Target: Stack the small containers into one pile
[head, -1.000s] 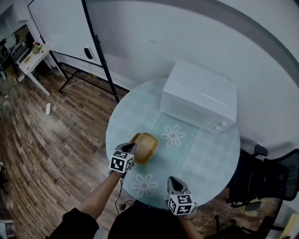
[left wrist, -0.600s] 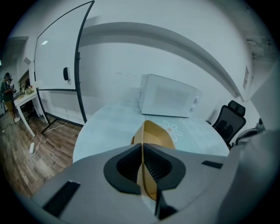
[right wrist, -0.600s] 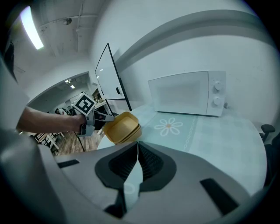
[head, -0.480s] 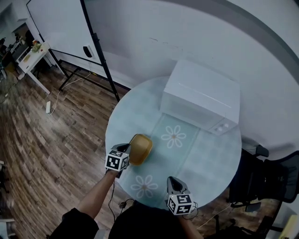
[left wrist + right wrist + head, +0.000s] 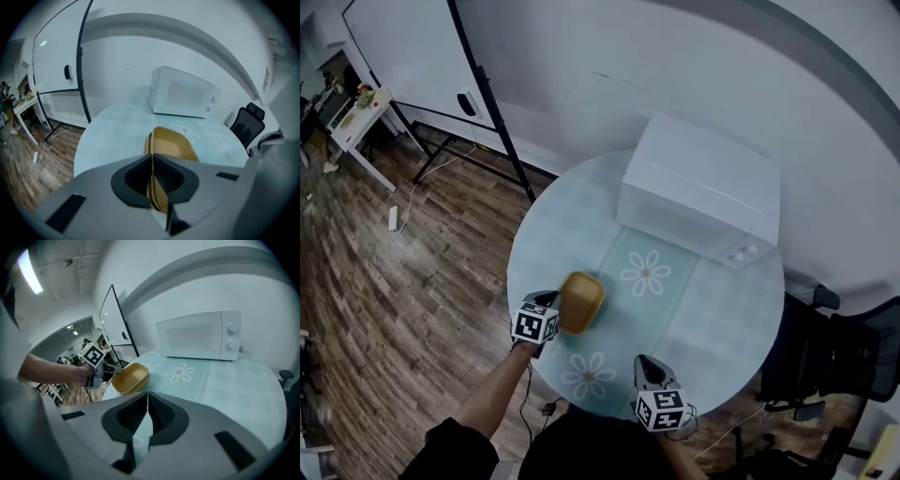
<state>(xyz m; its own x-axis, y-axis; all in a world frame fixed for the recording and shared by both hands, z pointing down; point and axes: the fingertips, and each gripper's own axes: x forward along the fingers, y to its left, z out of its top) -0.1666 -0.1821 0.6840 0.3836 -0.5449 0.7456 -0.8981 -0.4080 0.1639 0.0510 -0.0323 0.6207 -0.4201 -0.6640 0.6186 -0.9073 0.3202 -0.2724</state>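
Observation:
Two yellow containers point(image 5: 581, 302) point(image 5: 171, 145) point(image 5: 129, 378), nested one inside the other, are at the left side of the round table point(image 5: 712, 309). My left gripper point(image 5: 548, 302) point(image 5: 152, 159) is shut on their near rim, which stands edge-on between the jaws. I cannot tell whether the pile rests on the table or hangs just above it. My right gripper point(image 5: 649, 367) point(image 5: 147, 397) is at the table's front edge, shut, with nothing between its pads.
A white microwave point(image 5: 698, 192) point(image 5: 199, 336) stands at the back of the table. A whiteboard on a black stand point(image 5: 487, 103) is at the far left on the wooden floor. A black office chair point(image 5: 825, 356) is at the right.
My left gripper has carried the yellow containers a little to the left and toward me over the last second. The right gripper has stayed put.

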